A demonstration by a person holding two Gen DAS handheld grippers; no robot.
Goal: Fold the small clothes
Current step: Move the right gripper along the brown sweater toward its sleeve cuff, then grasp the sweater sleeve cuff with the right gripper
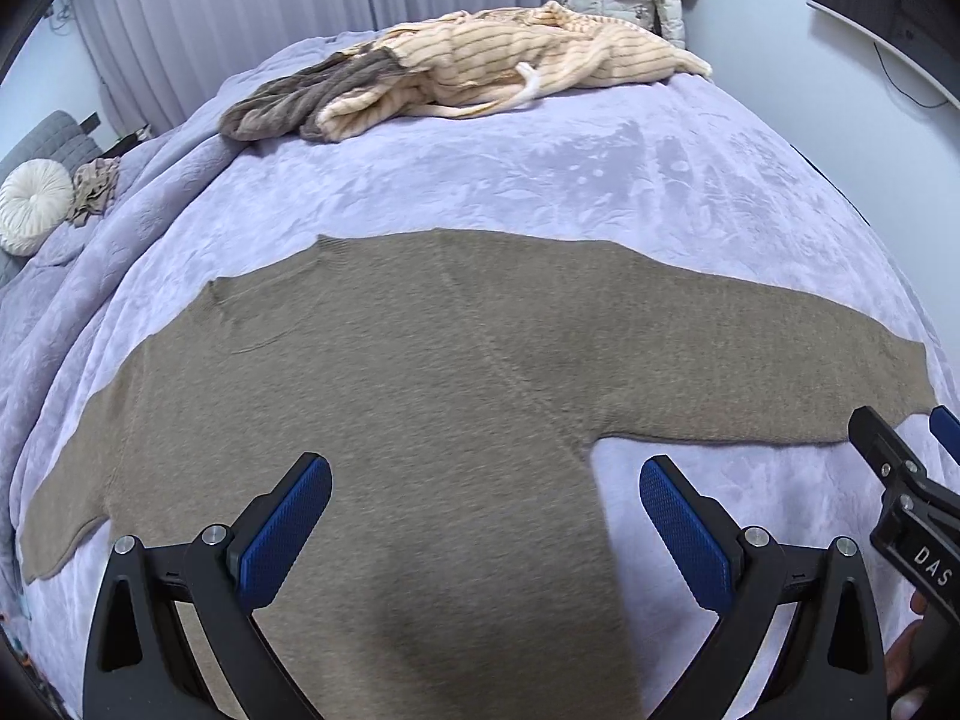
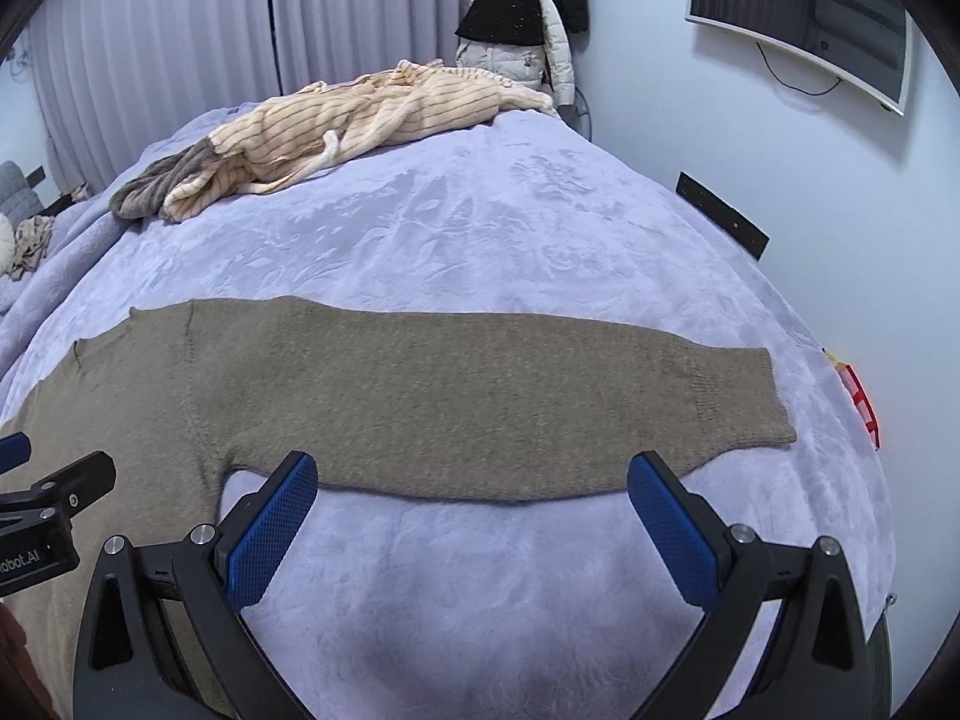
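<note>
Here, lying flat across the near part of the lavender bed cover (image 1: 540, 180): a taupe knit sweater (image 1: 456, 348), body toward the camera, both sleeves stretching out sideways. Reaching far to the right in the right wrist view, one sleeve (image 2: 510, 396), ending in a ribbed cuff (image 2: 744, 396) close to the bed's edge.

Hovering over the sweater's body, the left gripper (image 1: 486, 510), spread wide, gripping nothing, its blue pads (image 1: 282, 534) apart above the knit; touching the fabric or not, impossible to tell. Hanging just nearer than the sleeve's lower edge, the right gripper (image 2: 471, 510), likewise spread wide and empty, with bare bed cover showing between its fingers. Poking into the left wrist view at the right edge, the right gripper's black frame beside the sleeve.

Sitting heaped at the far end of the bed, well apart from the sweater: a cream striped garment (image 1: 510, 60) with a grey ribbed piece (image 1: 300, 99) against it. Resting at the far left, a round white cushion (image 1: 33, 204). Hanging by the back wall, a pale padded jacket (image 2: 540, 54); mounted on the right wall, a screen (image 2: 798, 18).
</note>
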